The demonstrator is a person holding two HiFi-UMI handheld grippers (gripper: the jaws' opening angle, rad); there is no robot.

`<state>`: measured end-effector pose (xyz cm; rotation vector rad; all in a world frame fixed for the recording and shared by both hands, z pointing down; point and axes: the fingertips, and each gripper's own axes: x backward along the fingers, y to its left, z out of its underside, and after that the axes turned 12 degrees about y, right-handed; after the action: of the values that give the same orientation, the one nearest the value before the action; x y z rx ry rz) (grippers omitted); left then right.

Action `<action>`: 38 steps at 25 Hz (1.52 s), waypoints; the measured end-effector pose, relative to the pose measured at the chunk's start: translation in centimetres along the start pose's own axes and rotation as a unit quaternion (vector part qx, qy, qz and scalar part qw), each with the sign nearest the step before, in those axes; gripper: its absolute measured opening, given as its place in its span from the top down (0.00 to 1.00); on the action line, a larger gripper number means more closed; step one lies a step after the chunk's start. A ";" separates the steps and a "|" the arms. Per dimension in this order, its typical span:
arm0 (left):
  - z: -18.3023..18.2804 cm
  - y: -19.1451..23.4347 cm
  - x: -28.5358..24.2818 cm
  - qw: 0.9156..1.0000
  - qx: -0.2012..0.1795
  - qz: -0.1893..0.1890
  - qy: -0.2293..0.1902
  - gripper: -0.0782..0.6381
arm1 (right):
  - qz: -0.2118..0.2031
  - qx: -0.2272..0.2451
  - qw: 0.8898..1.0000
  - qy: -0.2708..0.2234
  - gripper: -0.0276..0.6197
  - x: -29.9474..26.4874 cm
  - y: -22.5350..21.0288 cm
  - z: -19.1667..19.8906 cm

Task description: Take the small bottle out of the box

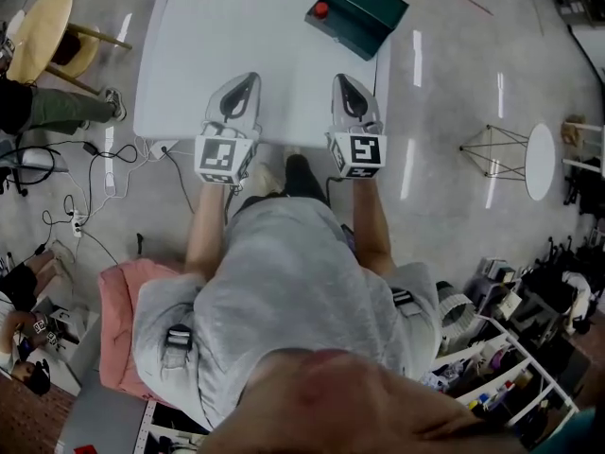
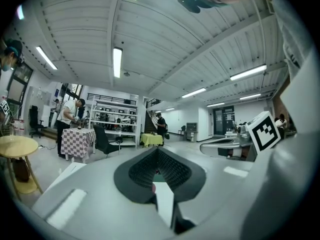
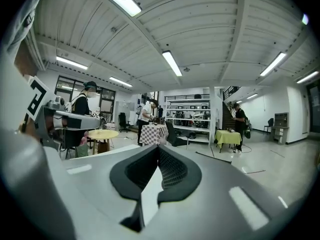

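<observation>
Green rectangular box [image 1: 357, 9] sits far right on the white desk [image 1: 189, 55], nearer my right gripper [image 1: 342, 79] than my left gripper [image 1: 250, 78], both closed and empty.

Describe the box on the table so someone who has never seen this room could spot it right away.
Find the big white table. The box sits at its far right corner, beyond the right hand-held gripper. It is the only dark green thing on the white top, with a small red round piece at its left edge.
</observation>
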<state>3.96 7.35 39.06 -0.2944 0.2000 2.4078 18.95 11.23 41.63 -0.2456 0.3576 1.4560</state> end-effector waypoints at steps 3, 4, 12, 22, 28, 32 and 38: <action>-0.4 0.8 -2.0 1.000 0.000 -0.007 0.006 0.87 | -0.009 -0.001 1.000 0.003 0.95 -2.4 -1.3 -0.6; -0.4 1.1 -2.8 1.000 0.001 -0.008 0.008 0.87 | -0.011 -0.001 1.000 0.005 0.95 -3.2 -1.8 -0.7; -0.8 3.1 -9.1 0.999 0.020 -0.018 0.022 0.88 | -0.032 -0.003 0.999 0.027 0.95 -9.6 -5.3 -0.8; 0.9 4.8 -15.5 0.997 0.038 -0.033 0.051 0.87 | -0.067 -0.012 0.996 0.059 0.95 -16.2 -8.1 0.8; 2.9 5.3 -18.4 0.995 0.057 -0.045 0.074 0.87 | -0.088 -0.012 0.993 0.075 0.95 -19.4 -8.9 2.2; 3.7 5.9 -19.7 0.993 0.056 -0.055 0.085 0.87 | -0.093 -0.008 0.992 0.084 0.95 -21.5 -9.8 3.2; 4.7 6.6 -20.3 0.991 0.065 -0.070 0.094 0.87 | -0.082 -0.006 0.993 0.088 0.95 -23.9 -10.8 4.3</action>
<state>13.74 -9.27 49.40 -0.4609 0.4069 2.2159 28.23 -10.27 54.17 -0.4045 0.4610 1.2788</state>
